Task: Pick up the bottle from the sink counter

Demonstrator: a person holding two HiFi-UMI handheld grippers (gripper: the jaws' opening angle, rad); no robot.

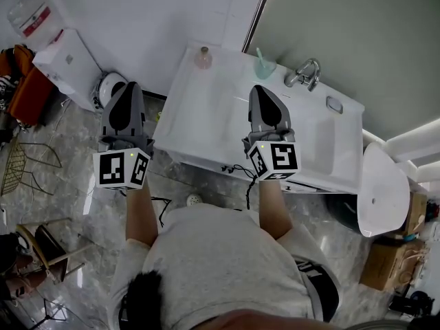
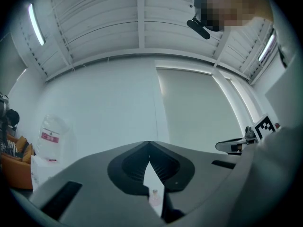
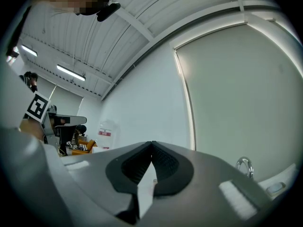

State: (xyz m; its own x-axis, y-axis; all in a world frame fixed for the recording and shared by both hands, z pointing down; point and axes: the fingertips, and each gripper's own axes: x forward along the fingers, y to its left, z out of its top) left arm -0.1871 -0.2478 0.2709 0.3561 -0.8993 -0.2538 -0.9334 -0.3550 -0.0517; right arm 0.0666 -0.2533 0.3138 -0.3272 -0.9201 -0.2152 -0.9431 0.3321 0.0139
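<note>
Both of your grippers, left gripper (image 1: 130,86) and right gripper (image 1: 259,89), have their jaws pressed together on nothing. The bottle (image 1: 203,58) stands upright at the bench's (image 1: 206,122) back left corner, well apart from both.

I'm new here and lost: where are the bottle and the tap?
bottle (image 1: 203,60), head view, on its pinkish body.
tap (image 1: 309,68), head view, on its curved metal spout.

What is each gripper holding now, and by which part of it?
Nothing is held. The left gripper and the right gripper both have their jaws together and empty; the bottle stands apart from them on the sink counter.
</note>
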